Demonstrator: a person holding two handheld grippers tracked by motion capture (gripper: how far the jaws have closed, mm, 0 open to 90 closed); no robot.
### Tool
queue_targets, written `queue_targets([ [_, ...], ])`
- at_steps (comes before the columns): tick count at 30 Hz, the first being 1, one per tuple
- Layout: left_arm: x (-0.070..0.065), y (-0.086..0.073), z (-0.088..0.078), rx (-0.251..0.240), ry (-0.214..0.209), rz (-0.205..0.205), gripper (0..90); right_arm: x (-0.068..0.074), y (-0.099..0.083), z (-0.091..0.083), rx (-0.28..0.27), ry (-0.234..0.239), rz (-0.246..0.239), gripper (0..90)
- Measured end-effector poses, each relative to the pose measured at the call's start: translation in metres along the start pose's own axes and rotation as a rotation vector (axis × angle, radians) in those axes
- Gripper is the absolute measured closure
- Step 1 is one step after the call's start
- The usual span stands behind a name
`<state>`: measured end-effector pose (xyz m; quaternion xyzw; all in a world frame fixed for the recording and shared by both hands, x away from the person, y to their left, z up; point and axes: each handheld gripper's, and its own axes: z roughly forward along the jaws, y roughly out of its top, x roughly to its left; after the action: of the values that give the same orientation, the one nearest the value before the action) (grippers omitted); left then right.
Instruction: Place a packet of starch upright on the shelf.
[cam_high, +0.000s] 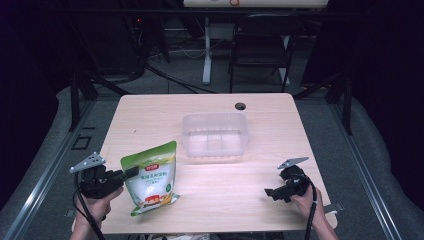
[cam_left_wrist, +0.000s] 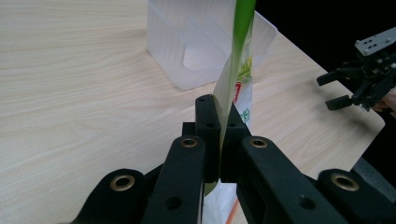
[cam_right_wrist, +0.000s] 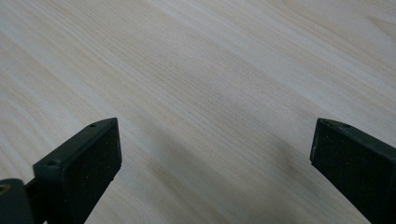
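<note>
— Pouch (cam_high: 151, 177) stands near the table's (cam_high: 260, 200) front-left edge, pinched at its side by the left gripper (cam_high: 131, 173).
— Lift it level toward the bin (cam_high: 215, 134), gripping firmly so it can't swing.
— Right gripper (cam_high: 270, 193)?
— Jaws apart, empty.

We see the pouch (cam_high: 151, 178), green at the top and white below with printed food at its base, standing nearly upright at lower left of the high view, its left edge pinched.
</note>
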<state>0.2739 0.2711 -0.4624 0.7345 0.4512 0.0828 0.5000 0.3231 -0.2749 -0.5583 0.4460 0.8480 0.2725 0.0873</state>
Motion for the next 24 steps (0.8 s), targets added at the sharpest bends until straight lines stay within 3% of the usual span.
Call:
queue_targets([
  [8, -0.009, 0.008, -0.002, -0.012, -0.046, 0.018, 90.0, 0.0, 0.0, 0.0, 0.002, 0.0, 0.001, 1.5],
  [12, -0.012, 0.013, -0.001, -0.008, -0.045, 0.041, 90.0, 0.0, 0.0, 0.0, 0.001, -0.004, 0.007, 1.5],
  [24, -0.015, 0.033, -0.001, -0.035, -0.077, 0.051, 90.0, -0.001, 0.0, 0.0, 0.005, -0.012, 0.003, 1.5],
])
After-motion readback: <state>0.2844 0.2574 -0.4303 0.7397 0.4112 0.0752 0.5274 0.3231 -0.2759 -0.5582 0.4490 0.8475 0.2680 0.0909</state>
